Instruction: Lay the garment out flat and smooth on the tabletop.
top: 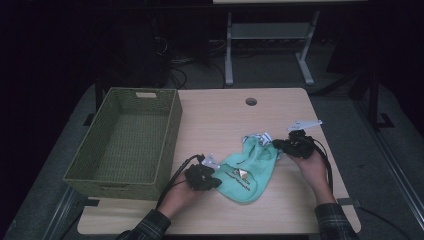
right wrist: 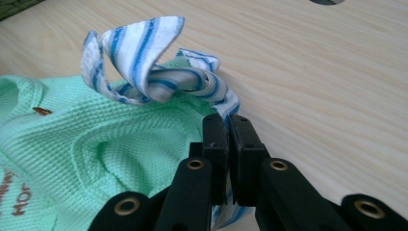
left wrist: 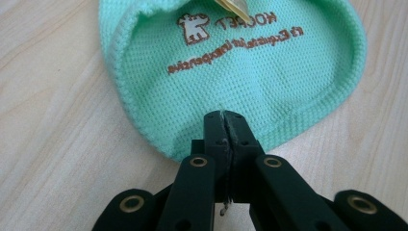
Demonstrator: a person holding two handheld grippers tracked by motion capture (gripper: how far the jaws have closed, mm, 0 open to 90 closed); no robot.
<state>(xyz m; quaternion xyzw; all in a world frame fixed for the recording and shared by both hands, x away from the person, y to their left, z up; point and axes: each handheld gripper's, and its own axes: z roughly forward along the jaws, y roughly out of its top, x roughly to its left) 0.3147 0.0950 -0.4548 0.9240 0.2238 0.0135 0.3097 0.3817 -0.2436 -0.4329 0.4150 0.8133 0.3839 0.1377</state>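
On wooden table (top: 225, 120), green basket (top: 127, 142), dark room

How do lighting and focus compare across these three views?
High view: dim, surroundings almost black, though the green garment and basket stay readable. Left gripper view: bright, knit and lettering sharp, near jaws slightly soft. Right gripper view: bright, striped collar crisp, no glare.

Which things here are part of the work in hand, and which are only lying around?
Part of the work:
- mint-green bib, flat on the table
- its blue-striped tie
- left gripper, shut on the bib's rounded edge
- right gripper, shut on the striped tie

Only lying around:
- green woven basket, left of the bib
- metal stand behind the table
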